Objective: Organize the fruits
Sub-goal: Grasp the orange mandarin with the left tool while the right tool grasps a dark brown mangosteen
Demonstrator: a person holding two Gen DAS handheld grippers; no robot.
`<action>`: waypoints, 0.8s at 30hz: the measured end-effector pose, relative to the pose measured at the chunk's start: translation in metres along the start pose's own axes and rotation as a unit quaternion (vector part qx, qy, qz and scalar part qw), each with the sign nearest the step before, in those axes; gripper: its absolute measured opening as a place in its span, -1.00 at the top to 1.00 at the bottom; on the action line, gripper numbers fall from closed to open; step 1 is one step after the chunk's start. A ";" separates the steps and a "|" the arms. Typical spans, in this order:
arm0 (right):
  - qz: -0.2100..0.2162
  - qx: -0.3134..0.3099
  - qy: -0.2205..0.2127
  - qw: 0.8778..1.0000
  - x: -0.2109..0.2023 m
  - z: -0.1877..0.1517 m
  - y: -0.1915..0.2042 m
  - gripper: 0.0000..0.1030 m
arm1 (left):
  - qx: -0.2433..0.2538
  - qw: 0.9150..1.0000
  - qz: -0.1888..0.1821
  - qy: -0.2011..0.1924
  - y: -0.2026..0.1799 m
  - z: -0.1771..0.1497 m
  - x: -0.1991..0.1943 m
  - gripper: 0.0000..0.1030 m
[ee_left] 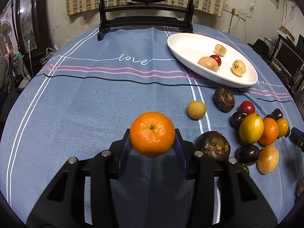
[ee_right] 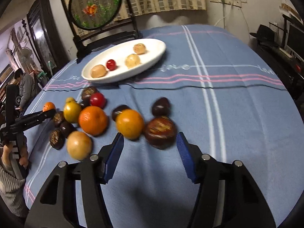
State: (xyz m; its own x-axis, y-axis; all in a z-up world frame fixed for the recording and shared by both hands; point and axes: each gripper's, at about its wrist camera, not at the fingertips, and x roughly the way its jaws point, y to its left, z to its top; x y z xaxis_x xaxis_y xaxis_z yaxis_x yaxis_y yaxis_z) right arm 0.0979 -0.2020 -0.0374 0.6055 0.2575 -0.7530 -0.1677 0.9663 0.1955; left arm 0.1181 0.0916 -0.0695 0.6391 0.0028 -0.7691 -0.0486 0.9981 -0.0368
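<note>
My left gripper [ee_left: 152, 133] is shut on an orange mandarin [ee_left: 152, 134], held just above the blue tablecloth [ee_left: 95, 104]. From the right wrist view, that gripper [ee_right: 47, 114] shows at the left with the mandarin [ee_right: 49, 106]. My right gripper [ee_right: 150, 135] stands open low over the cloth. A dark brown fruit [ee_right: 160, 133] and a yellow-orange fruit [ee_right: 130, 123] lie just ahead of its blue pads, with no grip on either. The white oval plate [ee_left: 182, 43] holds three tan fruits and a red one [ee_left: 215, 59]. The loose fruit pile [ee_left: 252, 129] lies to the right.
A dark wooden stand with a round screen [ee_left: 146, 24] rises at the table's far edge, behind the plate [ee_right: 152, 45]. A small yellow fruit [ee_left: 196, 109] lies alone near the mandarin. A person [ee_right: 26, 87] stands beyond the table's left side. Shelves and monitors crowd the right.
</note>
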 end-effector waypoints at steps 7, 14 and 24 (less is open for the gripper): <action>-0.022 -0.035 0.041 0.998 0.022 0.008 0.000 -0.04 | 0.000 1.000 0.002 0.005 0.000 0.000 0.002 0.13; -0.049 -0.067 0.040 0.996 0.040 0.016 0.008 0.12 | 0.003 1.000 0.001 0.020 0.000 0.000 0.009 0.12; -0.014 -0.019 0.005 1.000 0.013 0.021 -0.007 0.18 | 0.007 0.999 -0.035 -0.021 -0.007 0.010 -0.010 0.15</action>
State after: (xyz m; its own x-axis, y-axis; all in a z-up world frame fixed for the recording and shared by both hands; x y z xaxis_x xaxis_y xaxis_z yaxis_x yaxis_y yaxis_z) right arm 0.1232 -0.2051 -0.0356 0.6032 0.2299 -0.7637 -0.1796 0.9721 0.1507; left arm 0.1199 0.0852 -0.0548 0.6727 -0.0639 -0.7371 0.0073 0.9968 -0.0798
